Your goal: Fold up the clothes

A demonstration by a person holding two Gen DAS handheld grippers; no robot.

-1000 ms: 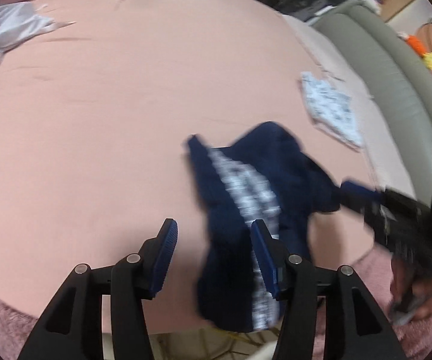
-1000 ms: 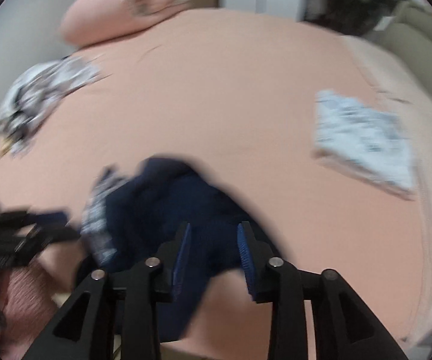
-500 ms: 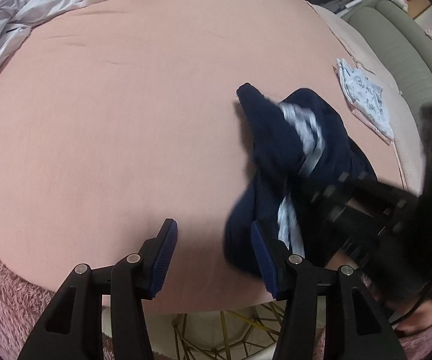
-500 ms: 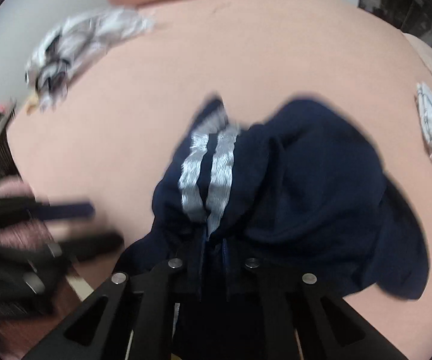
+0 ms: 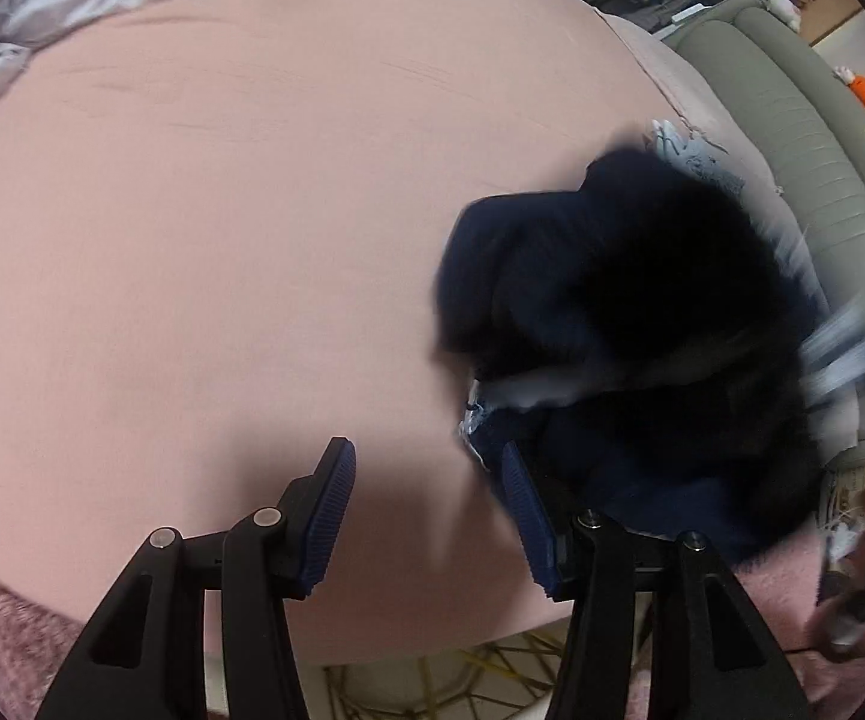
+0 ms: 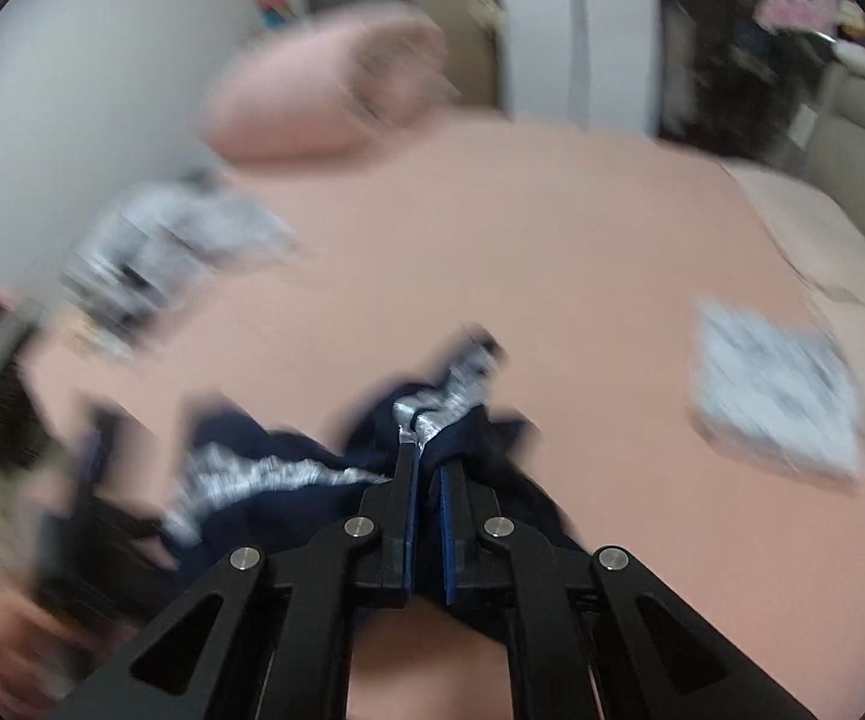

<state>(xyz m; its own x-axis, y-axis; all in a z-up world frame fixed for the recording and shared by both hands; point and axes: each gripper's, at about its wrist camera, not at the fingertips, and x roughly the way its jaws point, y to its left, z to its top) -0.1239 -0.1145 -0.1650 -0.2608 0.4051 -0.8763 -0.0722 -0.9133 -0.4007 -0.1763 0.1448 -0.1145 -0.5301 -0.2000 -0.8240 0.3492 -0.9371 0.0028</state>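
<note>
A navy garment with white stripes (image 5: 630, 312) hangs bunched over the pink bed (image 5: 222, 210), right of my left gripper (image 5: 426, 462). That gripper is open with only bare sheet between its fingers; the cloth brushes the outer side of its right finger. In the right wrist view my right gripper (image 6: 426, 462) is shut on a striped fold of the navy garment (image 6: 288, 516), and the rest trails down and to the left. The picture is blurred by motion.
A folded white patterned garment (image 6: 774, 390) lies on the bed (image 6: 552, 252) at the right. A crumpled grey-white garment (image 6: 174, 246) sits at the far left, below a pink pillow (image 6: 324, 102). A grey padded edge (image 5: 792, 120) borders the bed's right side.
My right gripper has shut on the navy garment and carried it up and to the right. The cloth has left the gap in front of my left gripper, which stays open.
</note>
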